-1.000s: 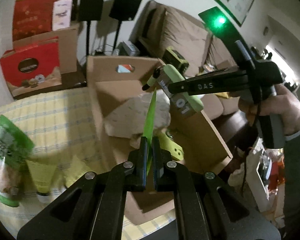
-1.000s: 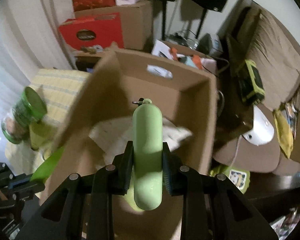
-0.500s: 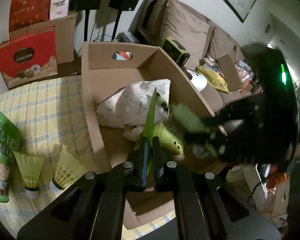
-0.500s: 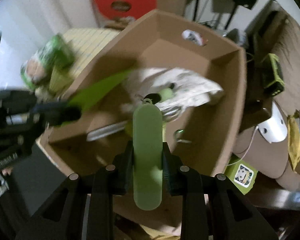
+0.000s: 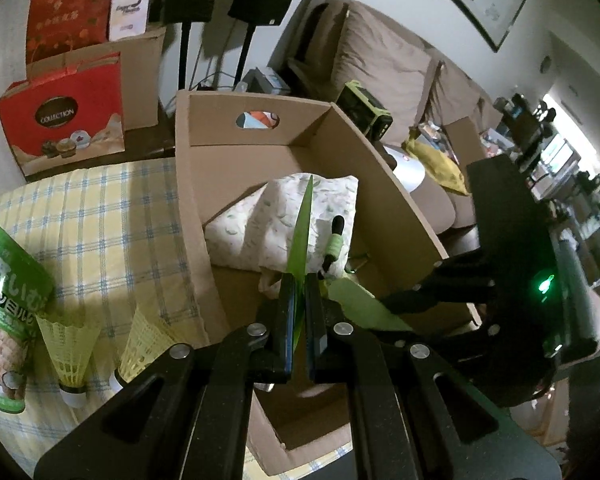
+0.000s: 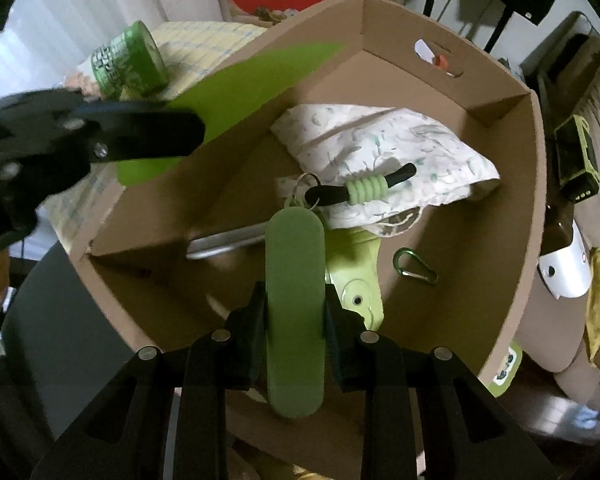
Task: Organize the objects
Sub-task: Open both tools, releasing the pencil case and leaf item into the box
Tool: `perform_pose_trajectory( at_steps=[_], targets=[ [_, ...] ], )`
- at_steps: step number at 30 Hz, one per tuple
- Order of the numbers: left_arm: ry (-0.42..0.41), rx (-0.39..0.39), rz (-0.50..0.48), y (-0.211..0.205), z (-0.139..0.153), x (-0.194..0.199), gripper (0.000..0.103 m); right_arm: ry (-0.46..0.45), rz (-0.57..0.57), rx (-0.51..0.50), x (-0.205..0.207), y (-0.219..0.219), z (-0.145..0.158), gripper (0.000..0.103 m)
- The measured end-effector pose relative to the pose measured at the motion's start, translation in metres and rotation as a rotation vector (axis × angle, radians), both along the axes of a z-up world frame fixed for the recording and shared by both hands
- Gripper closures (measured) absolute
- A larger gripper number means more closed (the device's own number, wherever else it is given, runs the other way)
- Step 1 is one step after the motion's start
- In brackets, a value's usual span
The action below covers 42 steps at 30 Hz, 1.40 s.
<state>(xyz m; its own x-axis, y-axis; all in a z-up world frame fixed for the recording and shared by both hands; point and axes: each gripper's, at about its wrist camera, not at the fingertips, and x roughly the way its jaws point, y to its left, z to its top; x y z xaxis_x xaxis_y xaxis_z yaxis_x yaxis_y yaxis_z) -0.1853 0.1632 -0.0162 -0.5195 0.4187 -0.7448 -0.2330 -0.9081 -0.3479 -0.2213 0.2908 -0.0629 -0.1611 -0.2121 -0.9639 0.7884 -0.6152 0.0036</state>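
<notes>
Over the cardboard box [image 6: 512,184] we see the right gripper [image 6: 295,304] clamping a green case [image 6: 295,300], carabiner [image 6: 414,266] only there, left gripper [image 5: 299,320] pinching a green blade [image 5: 302,236], shuttlecocks [image 5: 70,348] only there.

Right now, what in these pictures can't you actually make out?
- Silver flat thing in the cardboard box: right wrist view, blurred, partly behind the green oval case.
- Light green plastic piece: same view, case and right tool cover it.
- Snack bag: left wrist view, cut off by the edge.

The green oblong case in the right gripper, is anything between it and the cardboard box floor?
Partly. The green oblong case hangs over the light green plastic piece and a metal tray on the cardboard box floor; bare floor lies beside them.
</notes>
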Motion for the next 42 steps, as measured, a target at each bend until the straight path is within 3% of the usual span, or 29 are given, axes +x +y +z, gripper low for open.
perform_pose_trajectory(
  at_steps=[14,18,28,36,42],
  targets=[
    [-0.015,0.009,0.007,-0.003,-0.005,-0.007,0.099,-0.018,0.009,0.0,-0.001,-0.003,-0.009,0.076],
    [-0.017,-0.006,0.003,-0.001,-0.006,-0.009,0.099,-0.025,-0.032,-0.06,-0.002,0.002,0.001,0.074],
    [-0.028,-0.032,-0.001,0.009,-0.005,-0.027,0.099,0.062,-0.091,-0.071,0.008,0.024,0.029,0.068],
    [-0.051,-0.088,-0.01,0.026,-0.014,-0.049,0.099,0.085,-0.122,-0.066,0.007,0.03,0.028,0.067],
    [-0.076,-0.087,0.016,0.027,-0.023,-0.072,0.098,0.082,-0.159,-0.089,0.005,0.039,0.031,0.067]
  ],
)
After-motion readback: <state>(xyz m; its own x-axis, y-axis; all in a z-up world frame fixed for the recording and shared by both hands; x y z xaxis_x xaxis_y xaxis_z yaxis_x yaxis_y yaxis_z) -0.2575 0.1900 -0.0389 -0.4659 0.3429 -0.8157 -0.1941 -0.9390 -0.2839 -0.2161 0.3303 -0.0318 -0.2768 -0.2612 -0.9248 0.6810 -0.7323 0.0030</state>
